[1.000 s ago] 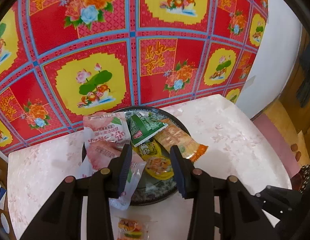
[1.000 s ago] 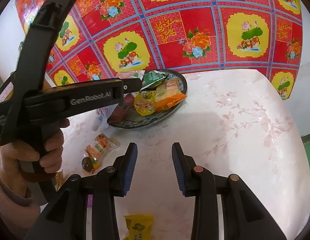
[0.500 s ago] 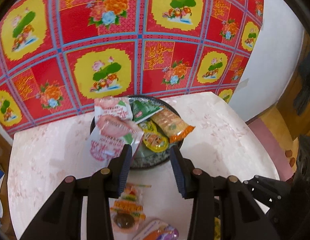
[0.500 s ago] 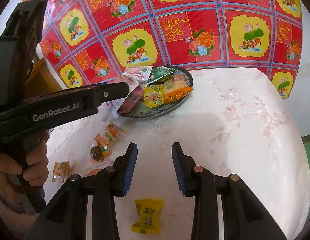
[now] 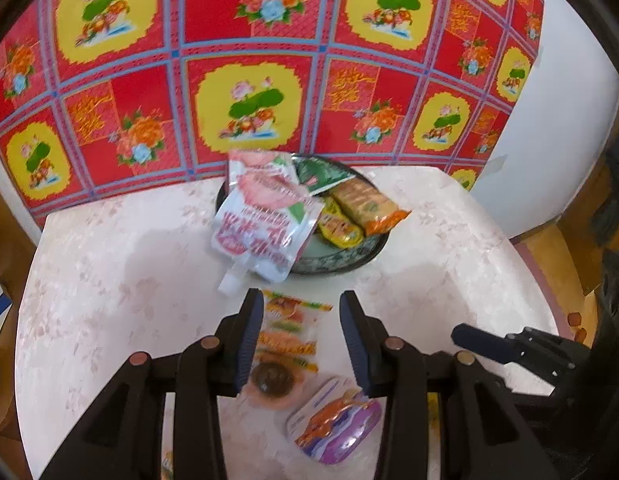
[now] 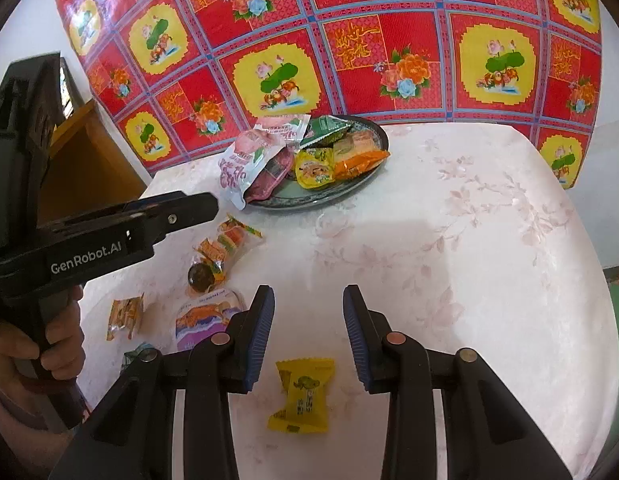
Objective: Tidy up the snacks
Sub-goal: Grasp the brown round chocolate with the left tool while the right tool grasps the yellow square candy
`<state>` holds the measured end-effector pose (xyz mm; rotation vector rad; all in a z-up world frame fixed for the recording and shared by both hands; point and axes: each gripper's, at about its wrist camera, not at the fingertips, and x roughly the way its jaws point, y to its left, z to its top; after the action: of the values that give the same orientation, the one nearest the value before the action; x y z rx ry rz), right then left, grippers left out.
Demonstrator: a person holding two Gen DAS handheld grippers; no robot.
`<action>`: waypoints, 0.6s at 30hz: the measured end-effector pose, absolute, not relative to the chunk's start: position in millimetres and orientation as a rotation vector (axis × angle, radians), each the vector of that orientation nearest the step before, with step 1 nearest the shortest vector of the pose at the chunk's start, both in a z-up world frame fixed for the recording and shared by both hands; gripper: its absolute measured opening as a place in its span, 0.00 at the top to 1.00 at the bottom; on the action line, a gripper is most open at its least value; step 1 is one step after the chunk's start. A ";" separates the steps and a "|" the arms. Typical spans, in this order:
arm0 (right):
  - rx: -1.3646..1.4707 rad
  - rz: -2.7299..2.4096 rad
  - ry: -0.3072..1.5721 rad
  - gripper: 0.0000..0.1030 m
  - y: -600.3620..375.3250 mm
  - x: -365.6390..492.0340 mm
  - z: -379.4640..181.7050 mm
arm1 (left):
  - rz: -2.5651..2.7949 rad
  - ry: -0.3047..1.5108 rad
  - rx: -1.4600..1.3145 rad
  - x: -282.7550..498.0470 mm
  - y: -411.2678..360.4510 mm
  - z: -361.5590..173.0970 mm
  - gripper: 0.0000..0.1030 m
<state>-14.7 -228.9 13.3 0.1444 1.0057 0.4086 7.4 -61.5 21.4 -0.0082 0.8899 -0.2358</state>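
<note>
A dark round plate [image 5: 341, 260] [image 6: 329, 196] at the table's back holds several snack packets; a pink-and-white spouted pouch [image 5: 265, 224] [image 6: 245, 160] hangs over its left rim. My left gripper [image 5: 301, 332] is open and empty above a clear packet with a dark sweet [image 5: 281, 352] [image 6: 217, 256]. A purple packet [image 5: 333, 420] [image 6: 197, 320] lies nearer. My right gripper [image 6: 307, 328] is open and empty, with a yellow packet [image 6: 303, 396] below and between its fingers. The left gripper also shows in the right wrist view [image 6: 189, 208].
A small orange packet [image 6: 125, 316] lies at the left on the pale floral tablecloth [image 6: 449, 260]. A red and yellow patterned cloth [image 5: 249, 60] covers the wall behind. A wooden cabinet [image 6: 81, 160] stands left of the table.
Both grippers have drawn back from the plate toward the near edge. The loose packets on the table have come into view under the left gripper, and the yellow packet under the right.
</note>
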 end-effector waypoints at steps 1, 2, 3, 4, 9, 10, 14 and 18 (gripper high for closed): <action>0.145 0.409 1.007 0.64 -229.1 -15.3 13.2 | -0.233 0.893 -0.011 6.1 -59.4 20.2 0.60; 0.146 0.410 1.009 0.64 -229.2 -16.4 13.2 | -0.230 0.896 -0.014 5.3 -58.0 19.2 0.60; 0.146 0.412 1.011 0.64 -229.2 -17.6 13.4 | -0.226 0.902 -0.017 3.8 -55.5 17.2 0.60; 0.146 0.412 1.011 0.64 -229.3 -18.5 13.6 | -0.225 0.905 -0.018 2.7 -54.2 16.0 0.60; 0.135 0.414 1.013 0.64 -231.1 -23.9 15.0 | -0.228 0.932 -0.018 -3.9 -48.0 7.2 0.60; 0.134 0.413 1.013 0.64 -231.7 -24.9 15.3 | -0.229 0.935 -0.019 -5.3 -46.9 5.7 0.60; 0.123 0.409 1.014 0.64 -234.2 -29.8 16.2 | -0.225 0.950 -0.021 -8.5 -44.8 -0.3 0.60; 0.121 0.407 1.022 0.64 -236.4 -31.9 15.0 | -0.230 0.961 -0.021 -8.6 -45.5 -5.8 0.60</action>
<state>-31.9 -236.4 15.0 0.1215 1.0221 0.4071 -8.6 -45.5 -5.8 -0.0212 0.9612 -0.2302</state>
